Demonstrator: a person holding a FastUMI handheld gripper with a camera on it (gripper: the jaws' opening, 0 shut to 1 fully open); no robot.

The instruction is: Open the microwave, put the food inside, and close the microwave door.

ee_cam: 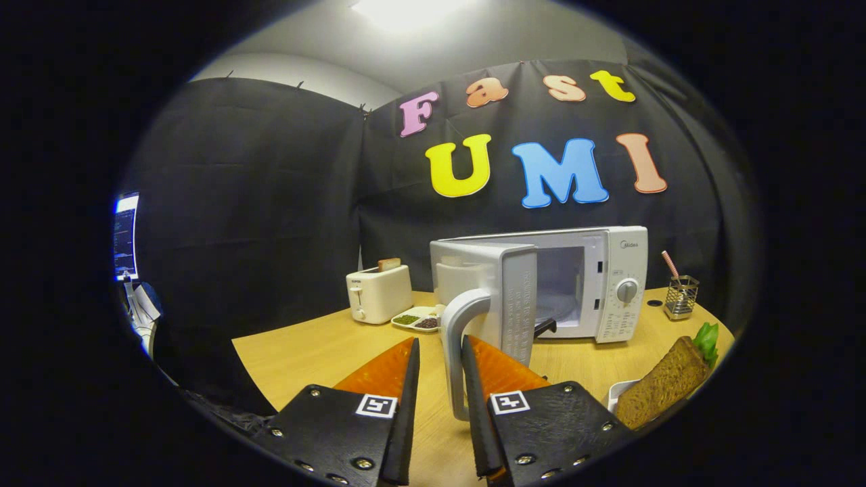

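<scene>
Microwave (595,284) stands toward the far edge of the counter (318,352), its door (504,297) swung open toward you and the grey door handle (459,352) sitting in the gap of your gripper (441,352), whose jaws are slightly spread and not visibly pinching it. You risk snagging that handle as you pull away, which could drag the door or shift the oven, and the sandwich (659,392) at the near right corner could be knocked if you swing wide. You have one microwave, one sandwich, one toaster (377,294), one divided dish (419,318) and one wire cup (680,297).
</scene>
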